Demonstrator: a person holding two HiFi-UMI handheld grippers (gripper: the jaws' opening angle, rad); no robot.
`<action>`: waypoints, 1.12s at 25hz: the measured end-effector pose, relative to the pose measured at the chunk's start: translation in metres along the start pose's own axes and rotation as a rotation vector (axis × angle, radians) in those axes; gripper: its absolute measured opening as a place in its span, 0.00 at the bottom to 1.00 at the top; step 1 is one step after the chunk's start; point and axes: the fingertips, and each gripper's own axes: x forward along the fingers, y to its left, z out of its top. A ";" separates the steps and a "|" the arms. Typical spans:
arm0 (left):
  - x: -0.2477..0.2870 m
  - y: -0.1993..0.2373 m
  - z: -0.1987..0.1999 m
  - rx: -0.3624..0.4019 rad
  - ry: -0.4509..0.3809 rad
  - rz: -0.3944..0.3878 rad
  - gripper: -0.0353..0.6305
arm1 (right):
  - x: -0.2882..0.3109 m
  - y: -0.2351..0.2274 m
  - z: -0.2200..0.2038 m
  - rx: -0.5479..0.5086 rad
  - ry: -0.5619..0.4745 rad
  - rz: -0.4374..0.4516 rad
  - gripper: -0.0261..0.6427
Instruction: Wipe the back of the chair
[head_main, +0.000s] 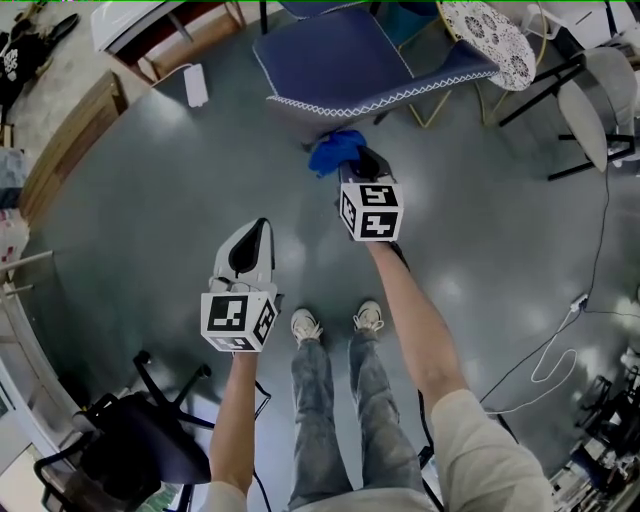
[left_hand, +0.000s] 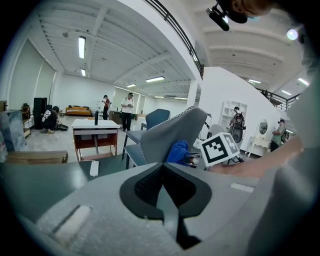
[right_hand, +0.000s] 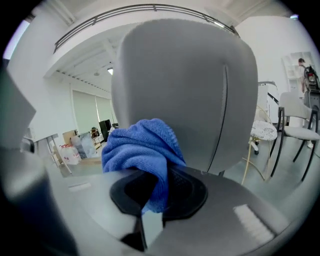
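Cloth (right_hand: 140, 145), blue, clamped in our right gripper (right_hand: 157, 182) and held up at the grey chair back (right_hand: 200, 90), we judge so that its bunched face can rub the panel. Our left gripper (left_hand: 162, 169) hangs aside, jaws together on nothing, apparently unneeded for the wipe. Whether cloth meets panel we cannot tell, and the back's lower part is hidden behind cloth and gripper.

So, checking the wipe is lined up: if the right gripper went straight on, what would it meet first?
Probably the chair back, right ahead; the cloth clamped in the right gripper would touch it first.
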 end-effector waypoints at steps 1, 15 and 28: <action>-0.001 -0.001 0.001 0.001 -0.001 0.000 0.06 | -0.010 -0.001 0.005 -0.005 -0.021 -0.002 0.10; -0.007 -0.039 0.001 0.017 -0.005 -0.021 0.06 | -0.131 -0.019 0.147 -0.083 -0.321 -0.030 0.10; -0.003 -0.038 0.002 0.013 0.000 -0.017 0.06 | -0.102 -0.033 0.156 -0.057 -0.291 -0.071 0.10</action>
